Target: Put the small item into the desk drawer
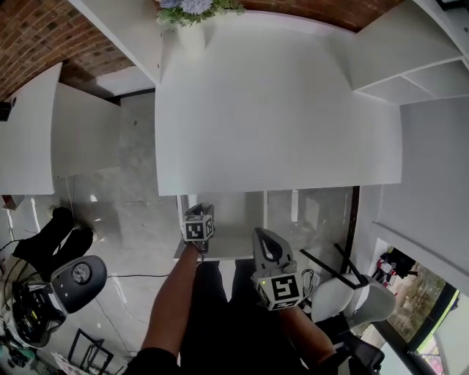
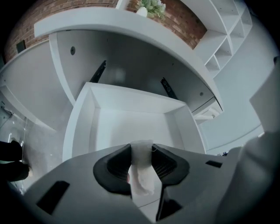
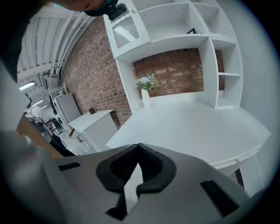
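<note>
The white desk drawer (image 2: pixel 131 120) stands pulled out under the desk's front edge, and its inside looks bare. My left gripper (image 2: pixel 141 151) points into it from above and is shut on a small white crumpled item (image 2: pixel 142 177), pinched between the dark pads. In the head view, the left gripper (image 1: pixel 198 227) hovers over the drawer (image 1: pixel 234 220). Lower and to the right of the drawer, my right gripper (image 1: pixel 265 240) is held back. Its jaws (image 3: pixel 138 148) are shut with nothing between them.
The white desk top (image 1: pixel 278 110) carries a vase of flowers (image 1: pixel 192 11) at its far edge. White shelving (image 1: pixel 410 66) rises on the right and a lower white table (image 1: pixel 29 132) stands at the left. A chair (image 1: pixel 344 293) and dark gear (image 1: pixel 73 278) sit on the floor.
</note>
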Tool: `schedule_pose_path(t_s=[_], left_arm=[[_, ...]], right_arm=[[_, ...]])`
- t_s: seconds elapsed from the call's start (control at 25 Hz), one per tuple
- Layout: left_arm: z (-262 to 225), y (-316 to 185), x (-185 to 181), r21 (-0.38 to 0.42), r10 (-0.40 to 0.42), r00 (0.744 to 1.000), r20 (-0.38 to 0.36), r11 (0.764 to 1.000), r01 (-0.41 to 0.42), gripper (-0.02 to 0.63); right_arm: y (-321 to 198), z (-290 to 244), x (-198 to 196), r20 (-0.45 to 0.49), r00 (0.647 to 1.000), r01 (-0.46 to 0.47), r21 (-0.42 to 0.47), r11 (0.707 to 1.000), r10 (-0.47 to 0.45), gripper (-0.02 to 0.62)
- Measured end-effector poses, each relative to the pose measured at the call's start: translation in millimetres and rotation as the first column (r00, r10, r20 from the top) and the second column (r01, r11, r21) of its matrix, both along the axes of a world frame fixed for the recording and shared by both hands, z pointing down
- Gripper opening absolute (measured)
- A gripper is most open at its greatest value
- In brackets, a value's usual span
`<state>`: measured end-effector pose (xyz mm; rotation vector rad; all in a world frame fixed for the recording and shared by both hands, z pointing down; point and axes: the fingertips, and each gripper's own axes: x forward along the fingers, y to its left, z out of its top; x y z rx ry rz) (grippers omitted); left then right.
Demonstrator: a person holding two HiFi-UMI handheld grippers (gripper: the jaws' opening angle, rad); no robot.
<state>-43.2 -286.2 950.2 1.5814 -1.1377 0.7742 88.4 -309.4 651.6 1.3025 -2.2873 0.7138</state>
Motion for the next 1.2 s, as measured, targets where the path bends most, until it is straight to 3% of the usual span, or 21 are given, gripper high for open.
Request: schedule_pose_path(t_s=[1.04, 1.2], left_arm=[[59, 14, 9, -0.11, -0.021, 0.999, 0.041, 0.994, 0.025, 0.152], [64, 15, 7, -0.126, -0.081, 0.996, 0.029, 0.988, 0.084, 0.152]], right_arm=[[22, 44, 23, -0.018, 1.0, -0.008, -0.083, 0.997, 0.007, 0.014], [22, 44, 27, -0.015, 1.0, -0.012, -0.084, 0.996, 0.011, 0.014]])
